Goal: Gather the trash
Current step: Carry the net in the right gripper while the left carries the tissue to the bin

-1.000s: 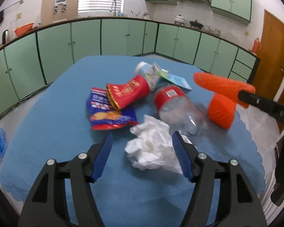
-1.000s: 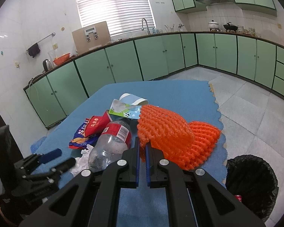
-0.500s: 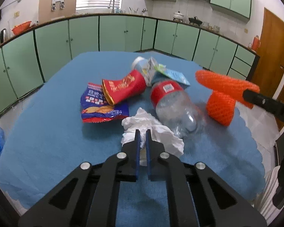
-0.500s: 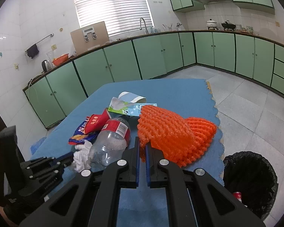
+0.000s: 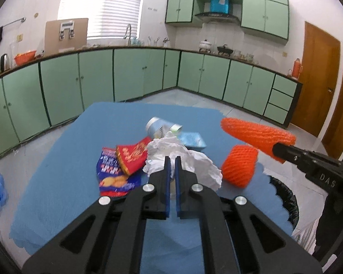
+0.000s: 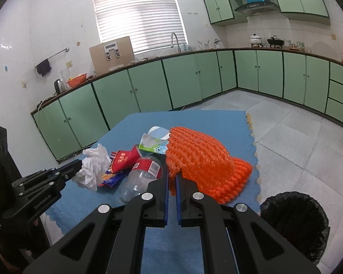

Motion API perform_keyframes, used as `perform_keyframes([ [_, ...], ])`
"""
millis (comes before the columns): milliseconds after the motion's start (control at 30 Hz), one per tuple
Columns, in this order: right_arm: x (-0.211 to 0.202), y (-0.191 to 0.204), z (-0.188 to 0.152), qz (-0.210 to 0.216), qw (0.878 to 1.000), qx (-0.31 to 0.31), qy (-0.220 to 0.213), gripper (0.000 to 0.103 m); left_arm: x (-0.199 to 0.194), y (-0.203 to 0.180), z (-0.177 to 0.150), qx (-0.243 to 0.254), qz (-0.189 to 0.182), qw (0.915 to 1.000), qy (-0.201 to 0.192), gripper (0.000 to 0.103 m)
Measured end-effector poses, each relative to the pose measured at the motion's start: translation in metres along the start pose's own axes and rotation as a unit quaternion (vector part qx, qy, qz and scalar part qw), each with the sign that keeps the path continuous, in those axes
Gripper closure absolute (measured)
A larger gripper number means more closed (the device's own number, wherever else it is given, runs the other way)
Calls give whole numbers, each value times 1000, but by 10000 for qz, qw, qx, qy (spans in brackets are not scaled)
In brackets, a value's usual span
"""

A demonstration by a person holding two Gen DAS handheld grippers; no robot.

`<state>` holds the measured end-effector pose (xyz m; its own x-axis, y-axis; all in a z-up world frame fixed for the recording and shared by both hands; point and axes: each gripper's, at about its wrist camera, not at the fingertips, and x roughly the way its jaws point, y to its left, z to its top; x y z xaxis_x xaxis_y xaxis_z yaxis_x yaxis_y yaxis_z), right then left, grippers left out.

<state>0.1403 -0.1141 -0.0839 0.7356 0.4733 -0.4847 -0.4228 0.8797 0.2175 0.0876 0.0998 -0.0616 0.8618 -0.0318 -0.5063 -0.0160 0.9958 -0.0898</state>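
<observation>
Green kitchen cupboards (image 6: 189, 80) stand behind a worktop (image 5: 64, 182) with a blue cover. Tilted a little downward, the left gripper (image 5: 170, 159) is clenched on one crumpled white tissue (image 5: 194, 159), held up off the worktop. Beside it, the right gripper (image 6: 171, 178), tilted the same way, pinches one orange foam net (image 6: 201, 159). On the worktop lie one clear bottle (image 6: 141, 178), one red packet (image 5: 132, 157), one blue snack bag (image 5: 112, 175) and one pale carton (image 5: 157, 126). One black bin (image 6: 295, 219) stands on the floor just beside the worktop.
</observation>
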Motion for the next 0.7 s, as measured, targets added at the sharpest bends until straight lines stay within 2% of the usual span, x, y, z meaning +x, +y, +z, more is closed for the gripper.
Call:
perform_keyframes([
  [200, -20, -16, 2, -196, 9996, 144, -136, 98, 1, -30, 14, 165, -229, 9995, -165, 101],
  [367, -41, -42, 1, -515, 9979, 300, -240, 98, 11, -67, 21, 355, -581, 9974, -217, 101],
  [700, -88, -121, -15, -1405, 9860, 815, -378, 98, 52, -161, 15, 833, -1427, 9863, 9, 101],
])
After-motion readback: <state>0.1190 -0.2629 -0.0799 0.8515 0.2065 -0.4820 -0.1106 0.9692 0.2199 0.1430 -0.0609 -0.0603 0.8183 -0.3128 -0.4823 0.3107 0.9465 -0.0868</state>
